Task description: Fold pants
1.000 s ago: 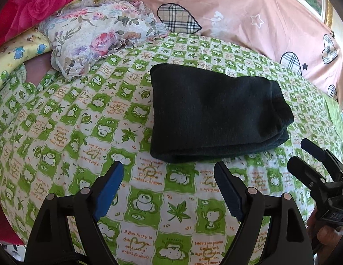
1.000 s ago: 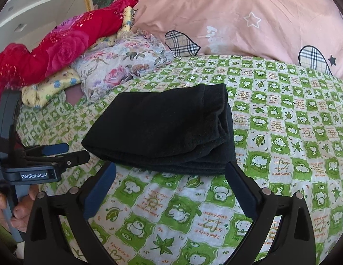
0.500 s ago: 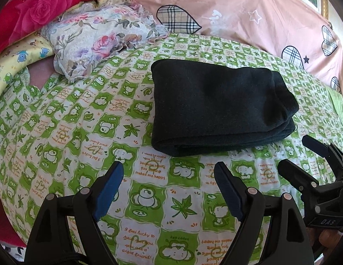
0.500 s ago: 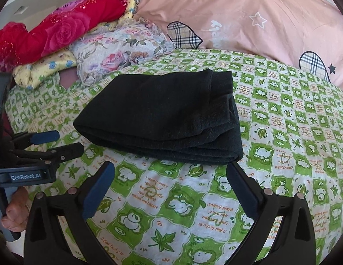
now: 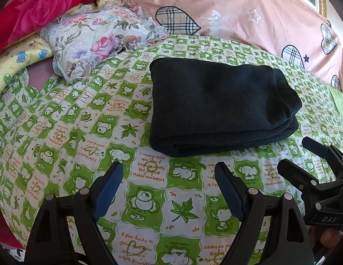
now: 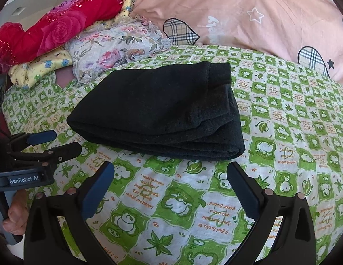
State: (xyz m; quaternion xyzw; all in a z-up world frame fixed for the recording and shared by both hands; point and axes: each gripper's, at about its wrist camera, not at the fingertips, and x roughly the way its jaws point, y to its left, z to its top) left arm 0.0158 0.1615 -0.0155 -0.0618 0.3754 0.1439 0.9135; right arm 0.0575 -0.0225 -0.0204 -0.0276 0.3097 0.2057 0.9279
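The black pants (image 5: 218,106) lie folded into a thick rectangular stack on the green-and-white patterned bedsheet (image 5: 83,132); the right wrist view shows the pants (image 6: 158,112) with the layered edge facing the near right. My left gripper (image 5: 169,172) hovers open just short of the stack's near edge, nothing between its blue pads. My right gripper (image 6: 170,170) is open too, a little in front of the stack, holding nothing. Each gripper appears in the other's view: the right gripper (image 5: 304,154) at the right edge, the left gripper (image 6: 61,141) at the left.
A floral pillow (image 5: 98,42), a red rose blanket (image 5: 39,15) and a yellow cloth (image 5: 19,59) are piled at the far left. A pink duvet with plaid hearts (image 5: 248,17) runs along the back. A hand (image 6: 15,217) grips the left tool's handle.
Both views have drifted slightly, so the folded pants sit a little lower and nearer in frame. The pants have not moved and both grippers stay open.
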